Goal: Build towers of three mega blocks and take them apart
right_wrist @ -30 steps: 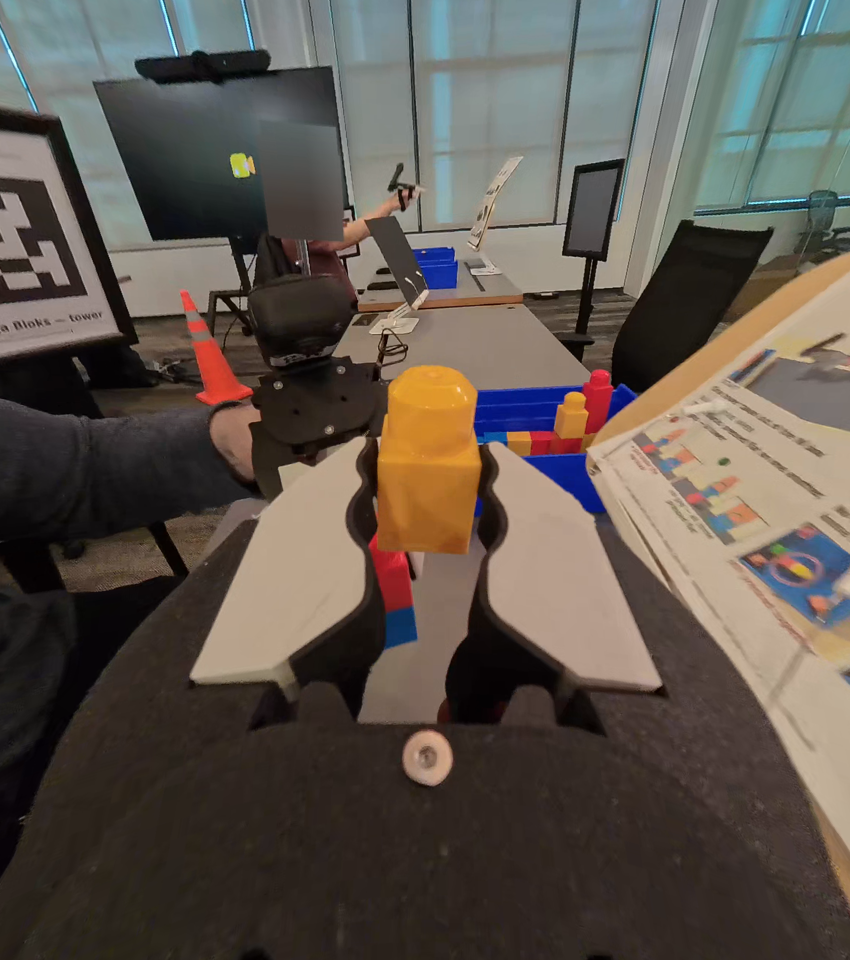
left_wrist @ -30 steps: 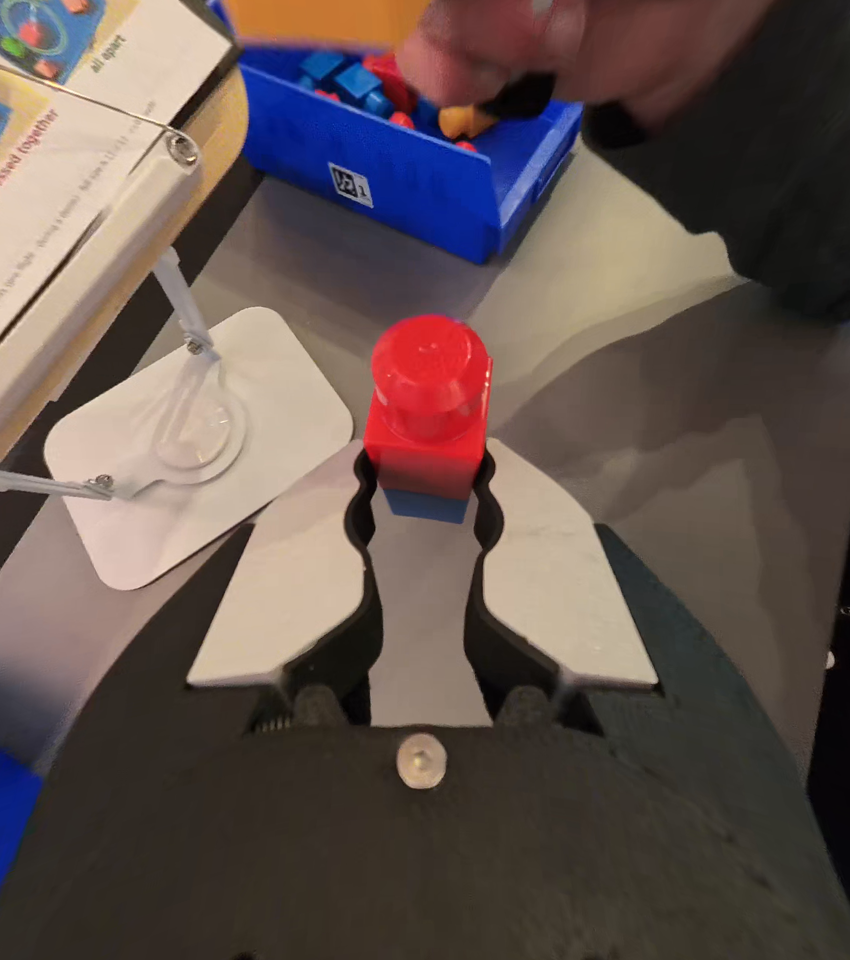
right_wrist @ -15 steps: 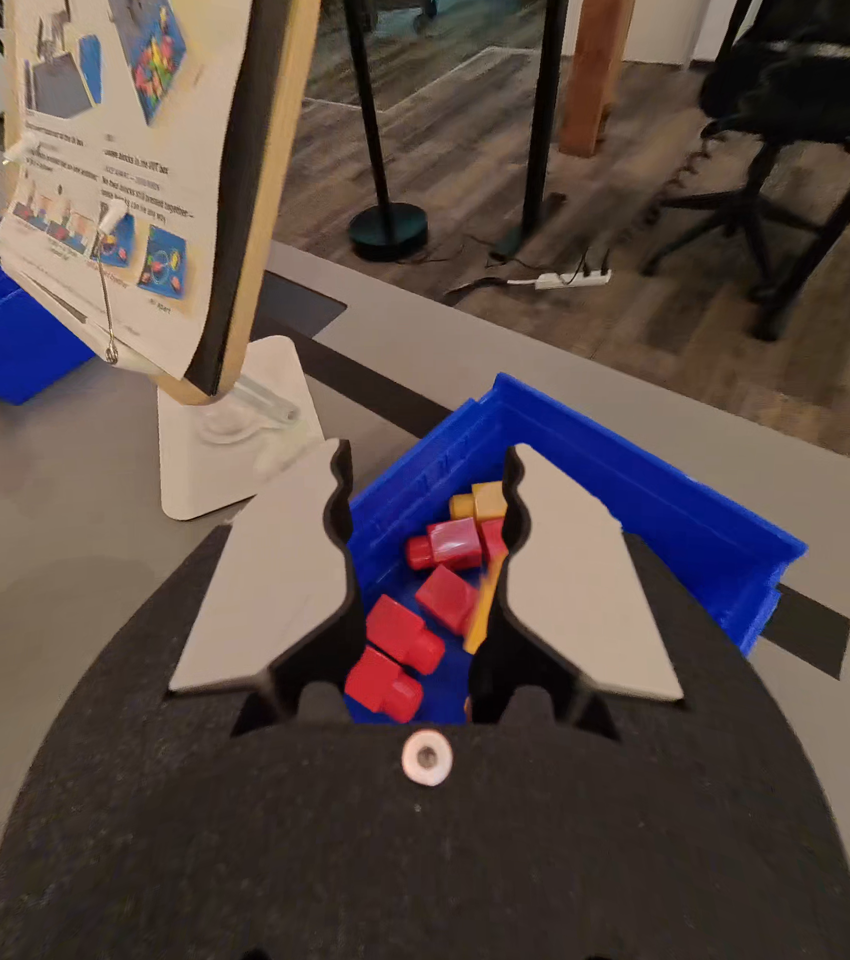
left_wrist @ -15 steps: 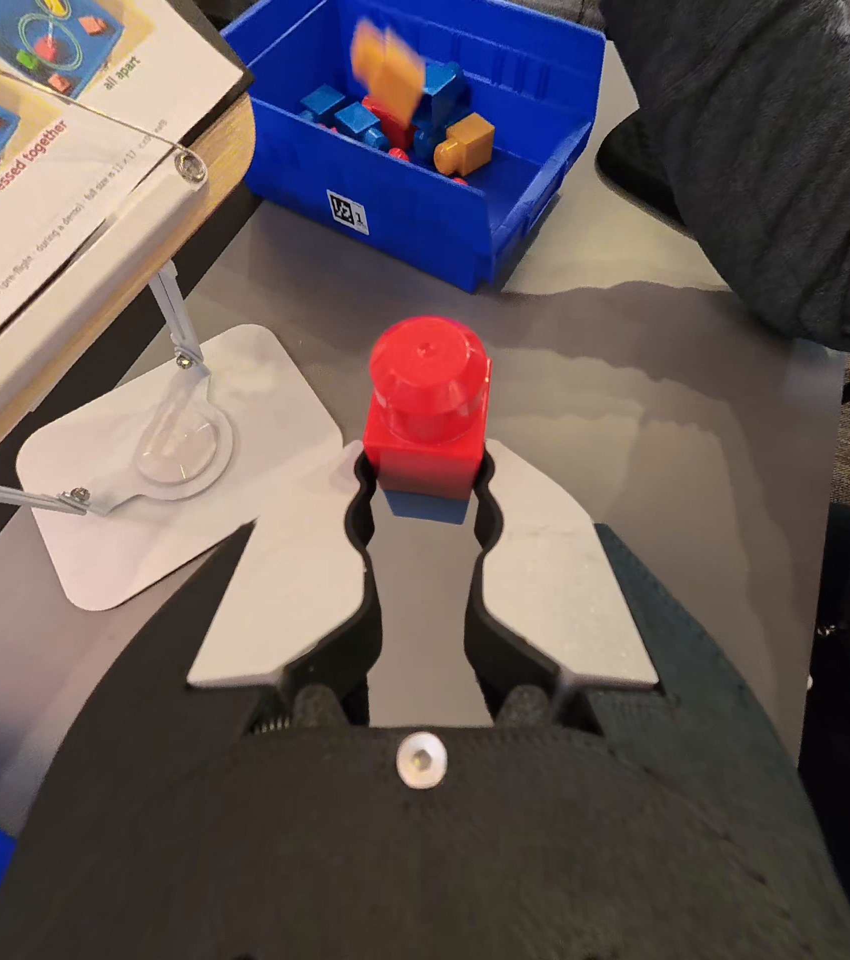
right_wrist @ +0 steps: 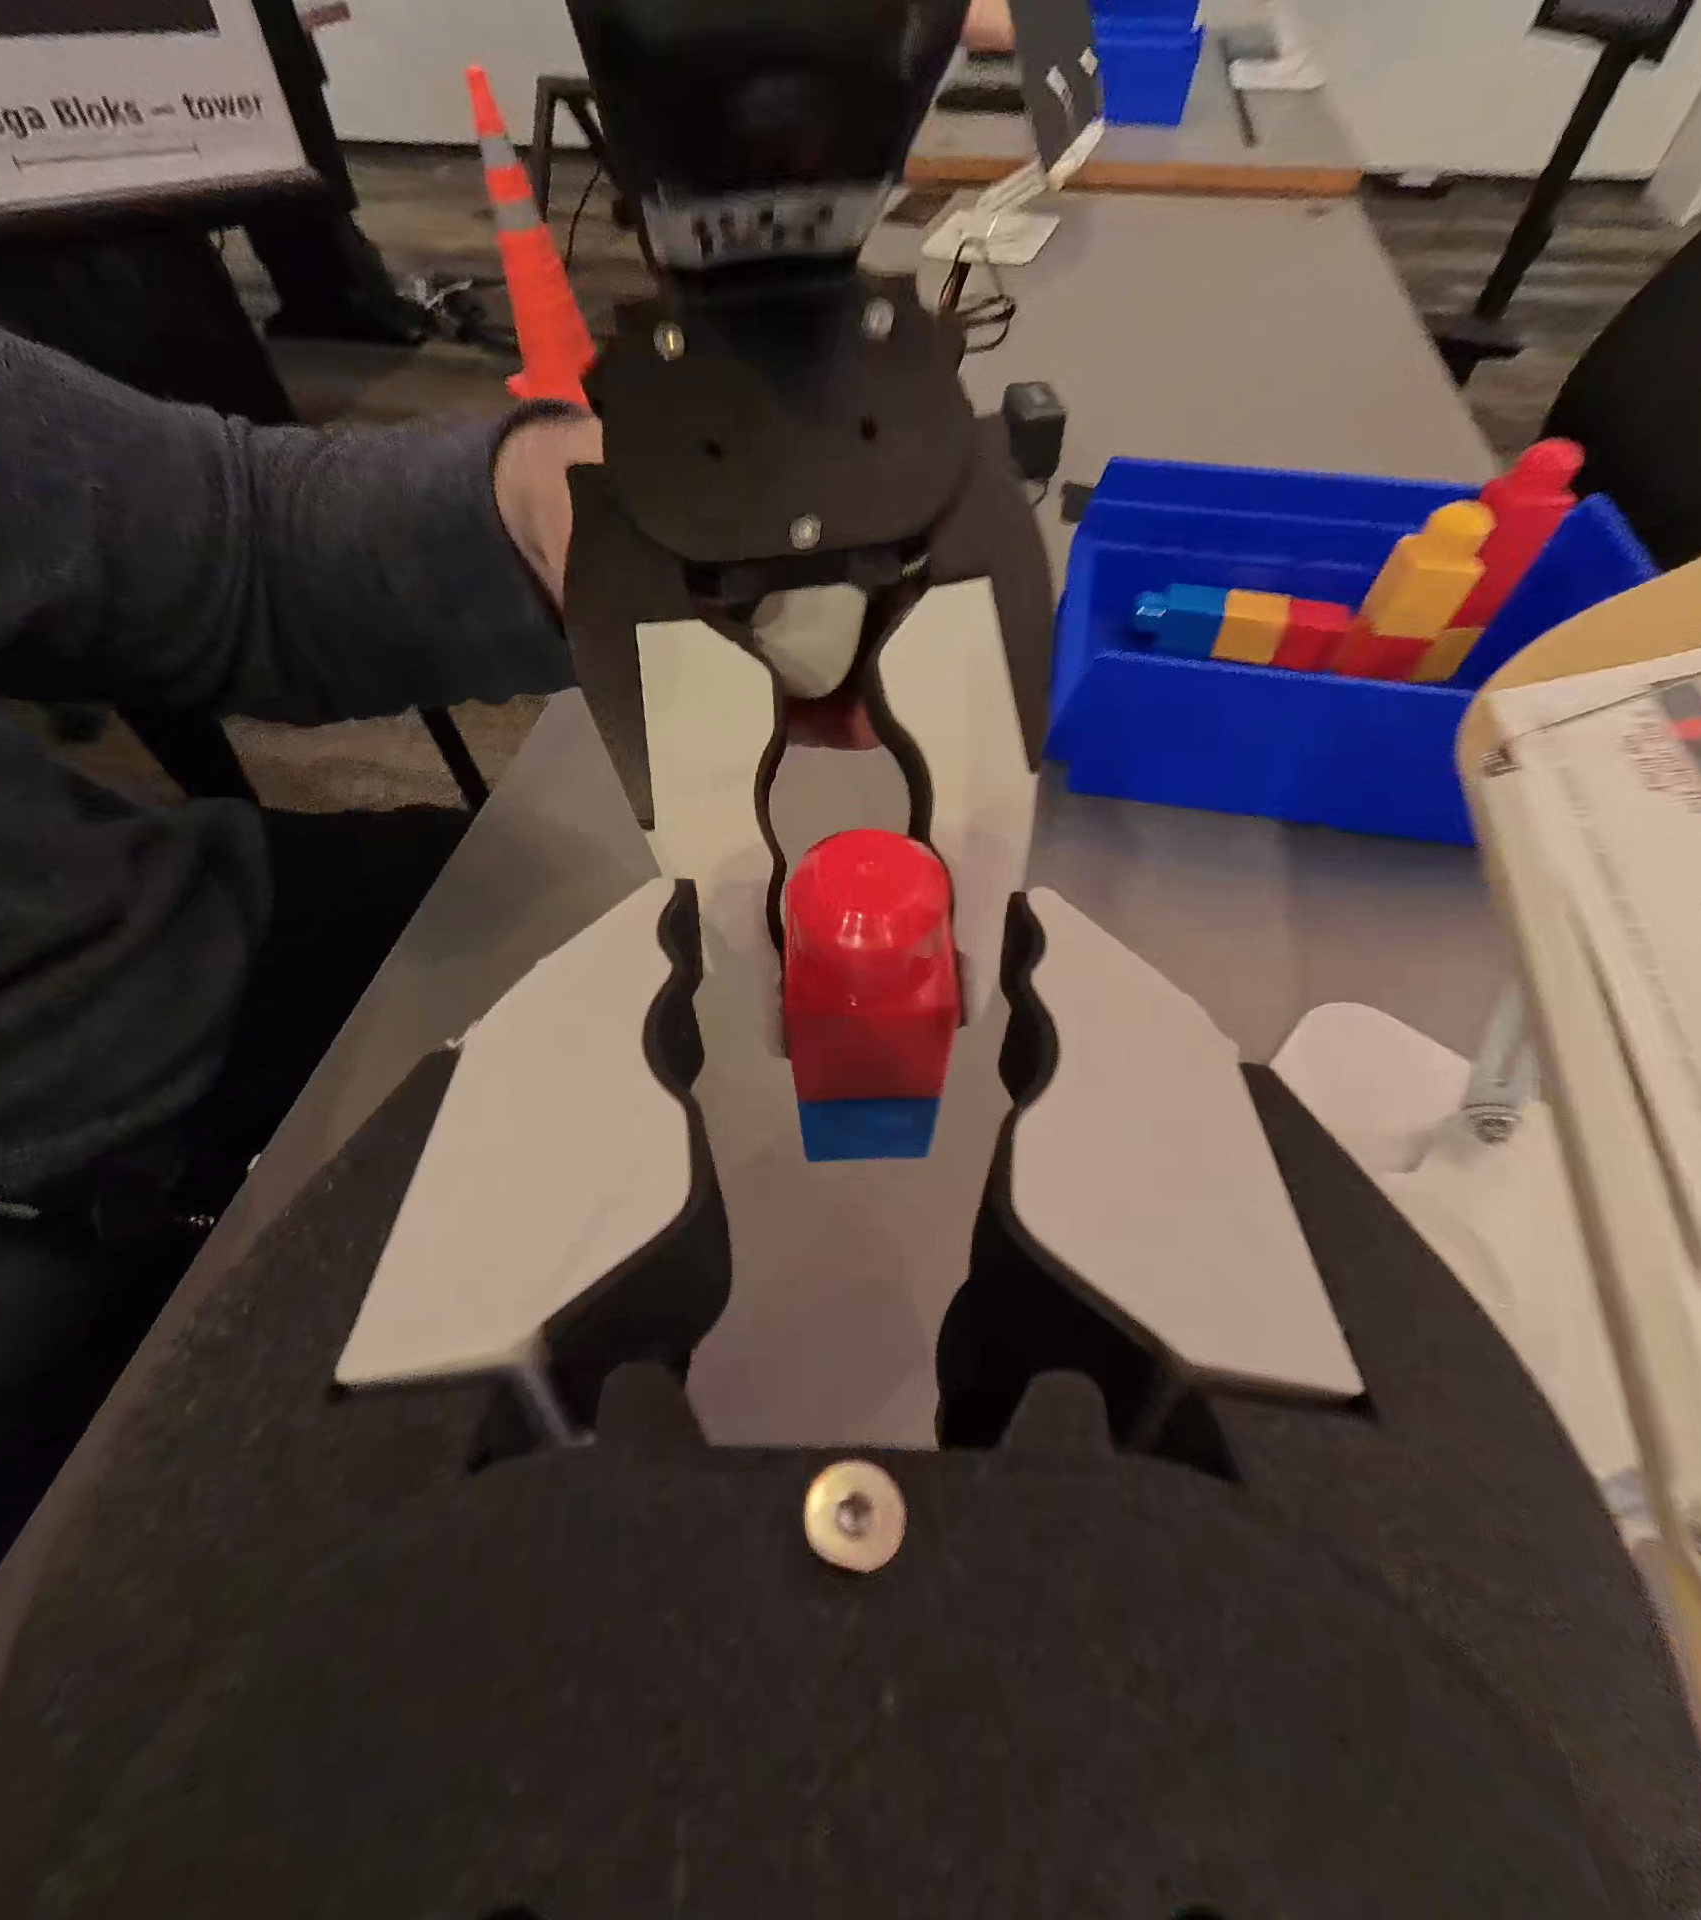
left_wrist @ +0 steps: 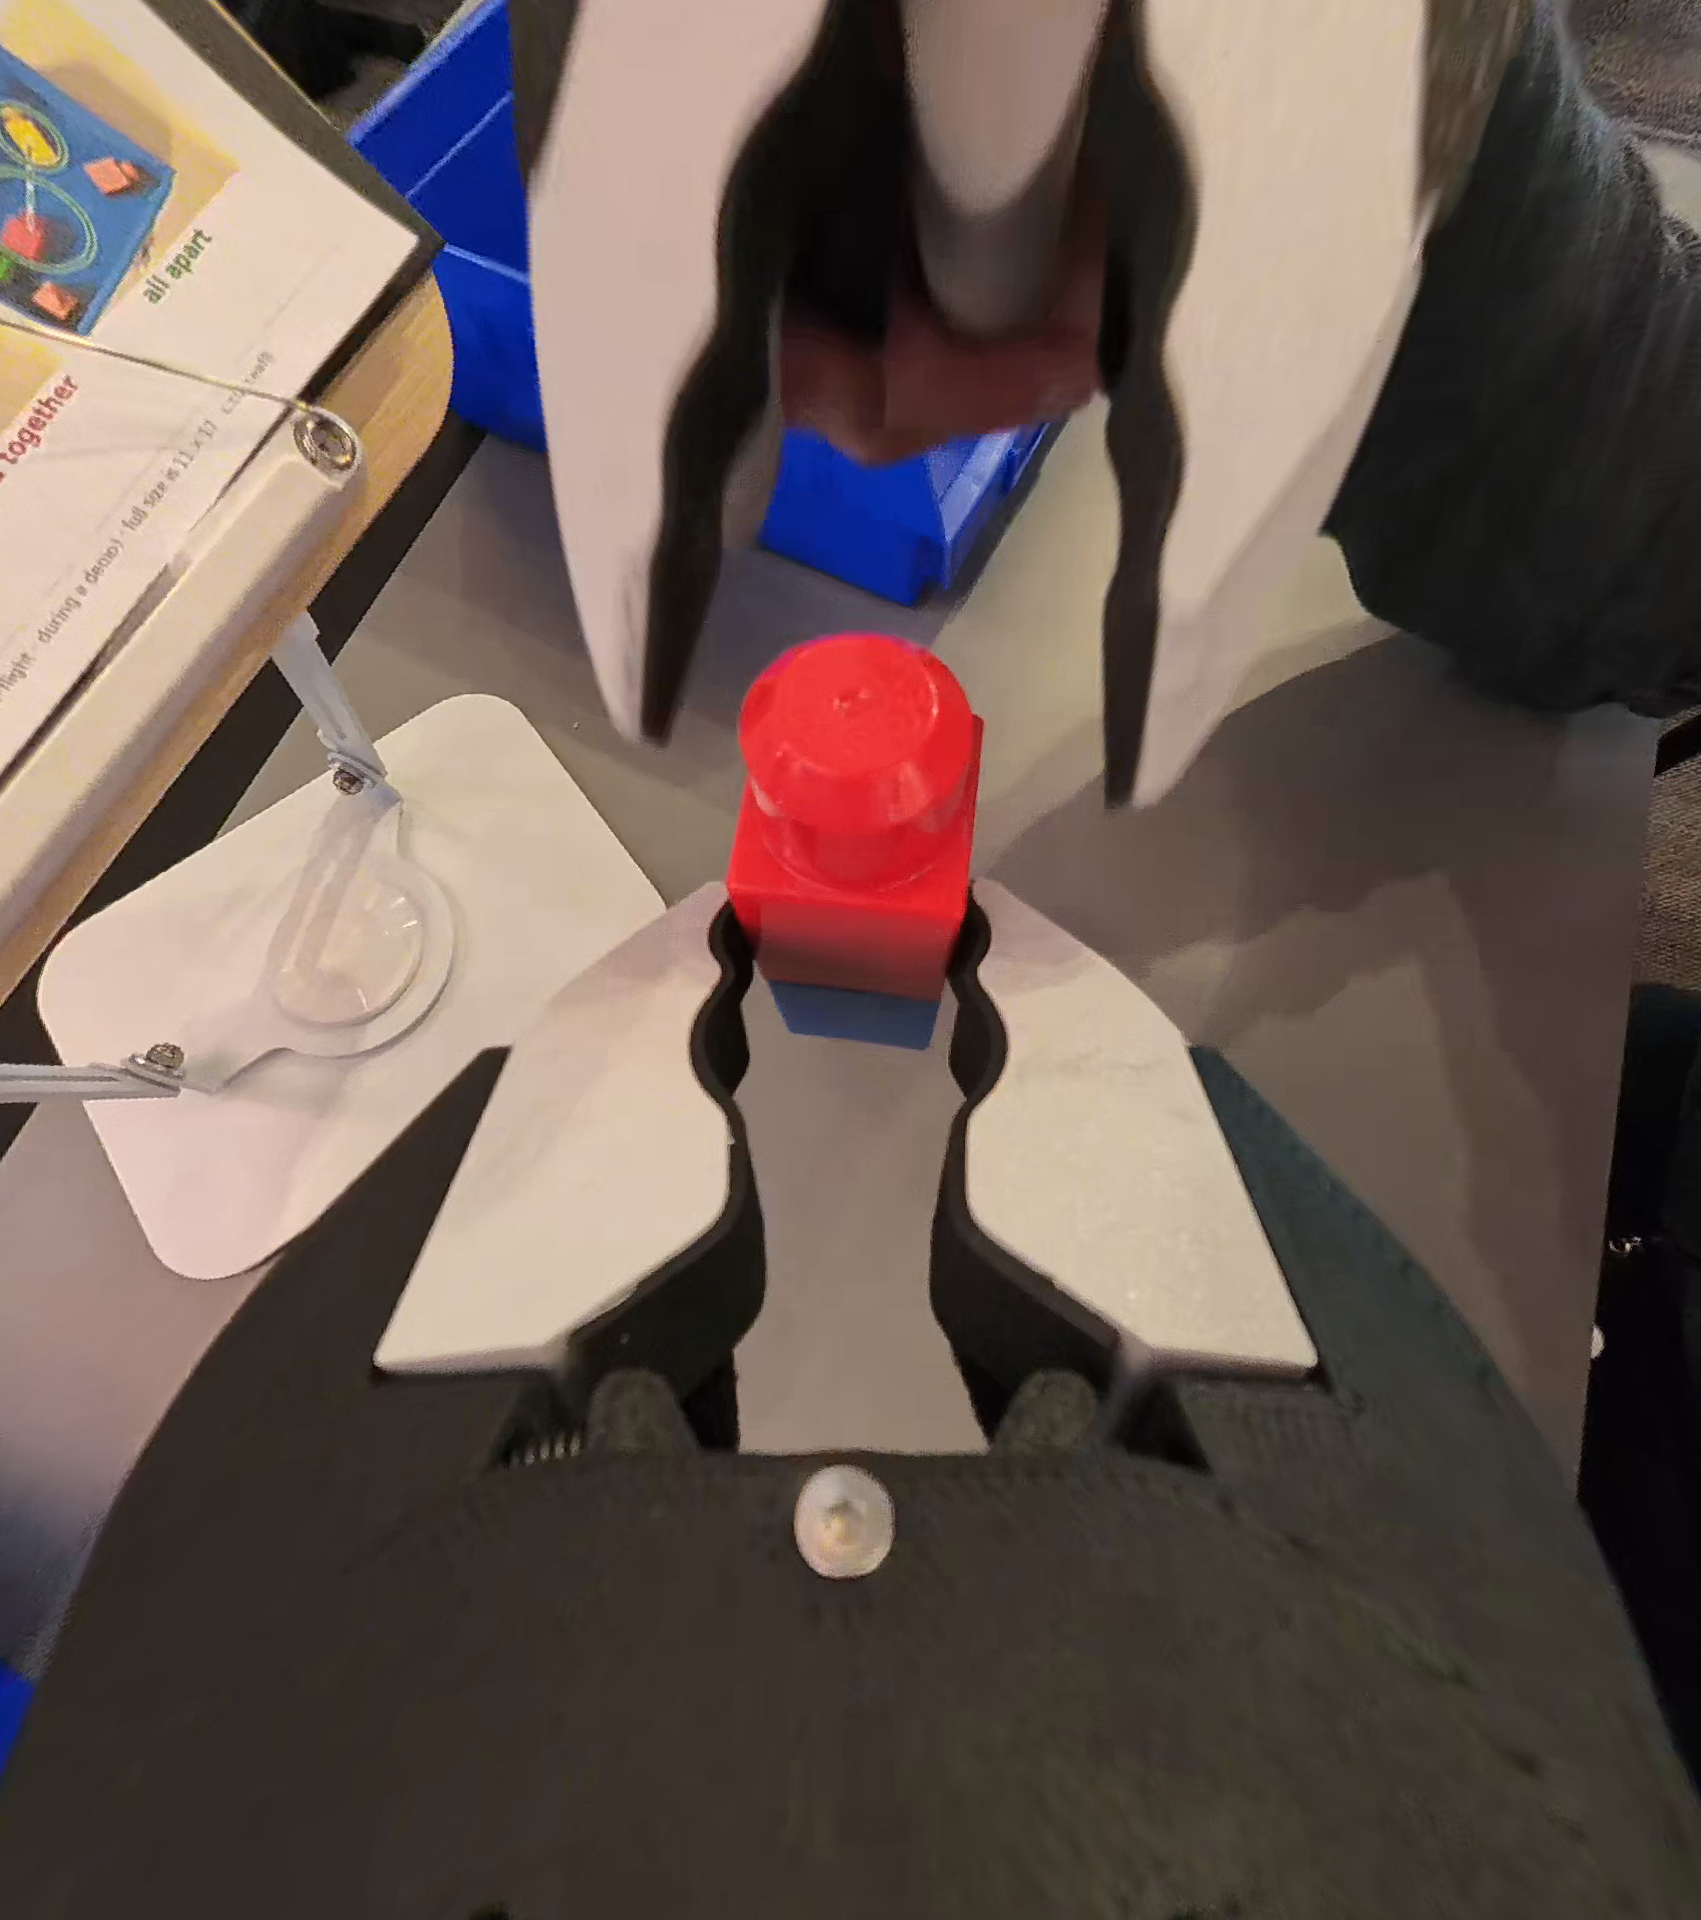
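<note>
While left gripper [left_wrist: 851,925] clamps red block [left_wrist: 851,831], stacked blocks [right_wrist: 1386,603] appear rightward only.

I see a grey bench [right_wrist: 1230,914] with a smooth, slightly glossy top. A two-block stack stands directly on it: a blue block [right_wrist: 865,1127] touches the surface and a red block [right_wrist: 867,987] sits on top of that. Toward the far side a blue bin [right_wrist: 1261,743] rests on the bench, with red, orange and blue blocks inside. Another blue bin [left_wrist: 887,530] sits on the bench beyond the stack in my left wrist view. The white rounded base plate [left_wrist: 233,1122] of a document stand lies flat on the bench, beside the stack. A small black adapter [right_wrist: 1033,426] lies farther back on the surface.
</note>
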{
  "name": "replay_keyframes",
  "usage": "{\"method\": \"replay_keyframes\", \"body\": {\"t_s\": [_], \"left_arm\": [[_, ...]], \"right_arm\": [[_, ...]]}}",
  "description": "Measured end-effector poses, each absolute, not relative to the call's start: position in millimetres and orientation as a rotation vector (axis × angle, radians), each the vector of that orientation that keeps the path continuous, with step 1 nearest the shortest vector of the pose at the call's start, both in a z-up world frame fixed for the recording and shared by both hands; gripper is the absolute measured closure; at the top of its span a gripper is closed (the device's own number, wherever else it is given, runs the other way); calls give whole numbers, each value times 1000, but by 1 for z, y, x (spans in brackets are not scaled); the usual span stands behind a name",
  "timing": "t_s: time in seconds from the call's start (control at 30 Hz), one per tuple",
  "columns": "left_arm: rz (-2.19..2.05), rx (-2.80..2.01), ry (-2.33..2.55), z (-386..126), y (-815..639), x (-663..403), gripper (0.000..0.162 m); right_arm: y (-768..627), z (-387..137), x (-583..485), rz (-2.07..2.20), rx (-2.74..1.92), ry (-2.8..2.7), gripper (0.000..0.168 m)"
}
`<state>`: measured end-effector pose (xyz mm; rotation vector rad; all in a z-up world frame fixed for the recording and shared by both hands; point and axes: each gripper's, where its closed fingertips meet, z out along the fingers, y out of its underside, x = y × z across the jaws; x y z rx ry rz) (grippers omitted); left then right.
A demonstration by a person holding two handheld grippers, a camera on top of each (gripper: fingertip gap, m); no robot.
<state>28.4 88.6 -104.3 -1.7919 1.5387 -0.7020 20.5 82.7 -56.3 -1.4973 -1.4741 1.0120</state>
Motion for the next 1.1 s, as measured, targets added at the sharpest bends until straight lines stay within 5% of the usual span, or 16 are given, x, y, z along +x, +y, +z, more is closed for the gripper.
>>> {"method": "replay_keyframes", "body": {"t_s": [0.13,0.3,0.4,0.53,0.73,0.93,1.1], "left_arm": [[-686,-1778,1560,-101,87,28,126],[-733,-1722,1521,-93,87,28,125],[-769,-1742,1494,-99,90,27,108],[-836,-1718,1519,-107,82,32,126],[-819,-1782,1517,-113,82,27,126],[-740,-1850,1508,-132,88,13,126],[-738,-1863,1479,-134,93,9,126]], "right_arm": [[83,-68,7,1012,-1528,-1488,134],[84,-58,7,1060,-1484,-1449,134],[82,-41,8,1164,-1409,-1373,134],[82,-37,9,1199,-1387,-1357,134],[85,-23,19,1166,-1353,-1310,134],[124,13,106,909,-1380,-1069,134],[191,-40,243,517,-1797,-749,134]]}}
